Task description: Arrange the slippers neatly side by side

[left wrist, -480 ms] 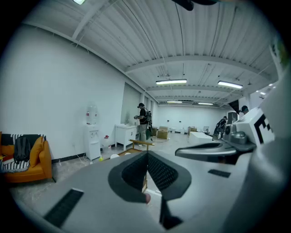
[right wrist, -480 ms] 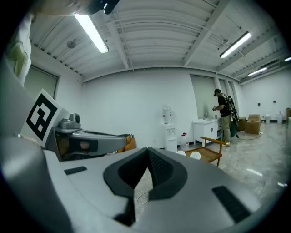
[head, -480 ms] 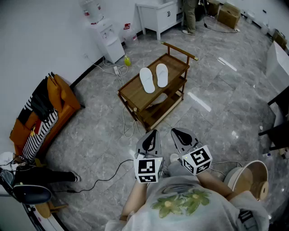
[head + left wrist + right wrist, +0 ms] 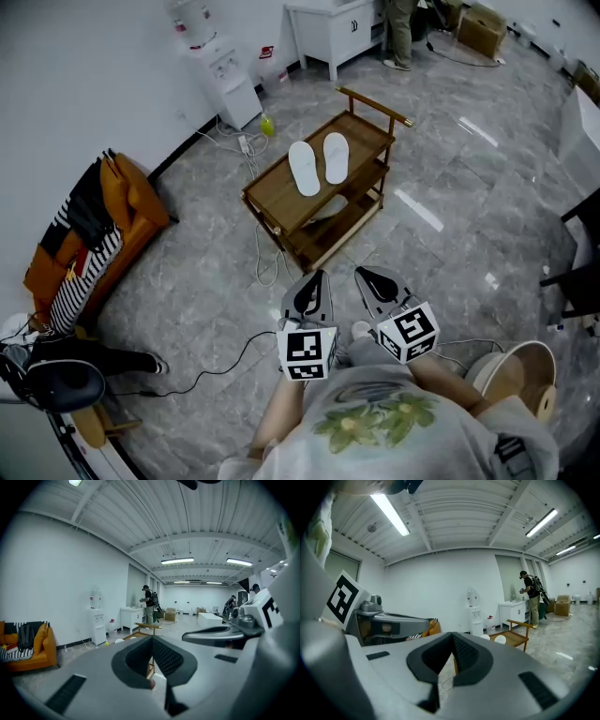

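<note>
The two white slippers [image 4: 304, 168] lie soles down on the top shelf of a wooden cart [image 4: 274, 194] in the middle of the floor. They are close together and apart from each other by only a thin gap. The second slipper [image 4: 336, 156] sits a little nearer the cart's handle, and their long axes are not quite parallel. We judge them to be thin, light, soft foam or cloth. They should bend easily and are hardly breakable, but they may skate over the smooth wood if pushed. We would pinch one at the open heel edge or across the strap, where the jaws find a lip, and drag or lift it until its side matches its mate. Our left gripper [image 4: 315, 281] and right gripper [image 4: 368, 277] are well apart from the cart. We hold them close to our chest, side by side and pointing roughly toward it. In each gripper view the dark pads meet at the tips with nothing between them, so both are closed and empty. Around the cart there are cables [image 4: 260, 255] trailing over the grey floor, a water dispenser [image 4: 225, 80] against the wall, and an orange seat [image 4: 131, 211] draped with striped cloth. A white cabinet [image 4: 328, 33] stands farther off, with a person standing beside it.
</note>
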Action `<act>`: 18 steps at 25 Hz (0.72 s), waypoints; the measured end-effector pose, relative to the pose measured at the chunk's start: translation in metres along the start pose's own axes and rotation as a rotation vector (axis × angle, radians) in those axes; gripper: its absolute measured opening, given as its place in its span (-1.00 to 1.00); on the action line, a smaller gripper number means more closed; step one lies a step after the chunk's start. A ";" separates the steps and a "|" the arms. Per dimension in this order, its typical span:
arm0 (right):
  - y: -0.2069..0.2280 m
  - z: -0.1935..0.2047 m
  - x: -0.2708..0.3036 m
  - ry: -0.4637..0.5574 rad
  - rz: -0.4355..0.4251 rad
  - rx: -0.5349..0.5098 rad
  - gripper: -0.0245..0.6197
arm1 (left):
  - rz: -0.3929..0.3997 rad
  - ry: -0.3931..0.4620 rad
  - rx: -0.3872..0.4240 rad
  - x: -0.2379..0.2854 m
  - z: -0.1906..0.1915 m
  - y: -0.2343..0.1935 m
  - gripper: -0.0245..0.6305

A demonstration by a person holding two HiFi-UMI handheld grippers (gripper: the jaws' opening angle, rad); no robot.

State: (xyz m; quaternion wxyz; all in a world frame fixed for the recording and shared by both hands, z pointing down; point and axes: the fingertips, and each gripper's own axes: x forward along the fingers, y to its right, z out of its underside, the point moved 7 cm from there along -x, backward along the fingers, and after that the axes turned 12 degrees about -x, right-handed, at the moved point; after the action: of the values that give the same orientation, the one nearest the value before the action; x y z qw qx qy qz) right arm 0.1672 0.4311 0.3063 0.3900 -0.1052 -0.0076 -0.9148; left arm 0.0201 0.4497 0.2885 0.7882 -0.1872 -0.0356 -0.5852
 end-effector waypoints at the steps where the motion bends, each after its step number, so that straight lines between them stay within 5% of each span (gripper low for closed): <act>1: 0.004 0.001 0.001 0.000 -0.001 0.003 -0.90 | -0.002 -0.004 0.000 0.004 0.000 0.001 -0.88; 18: 0.081 0.022 0.003 0.005 -0.070 -0.005 -0.90 | -0.055 -0.022 0.001 0.066 0.014 0.042 -0.87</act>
State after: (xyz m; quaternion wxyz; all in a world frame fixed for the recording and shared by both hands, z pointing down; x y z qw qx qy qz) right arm 0.2274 0.3745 0.3226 0.3576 -0.1036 -0.0079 -0.9281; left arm 0.0823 0.4044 0.3089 0.7714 -0.1923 -0.0497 -0.6045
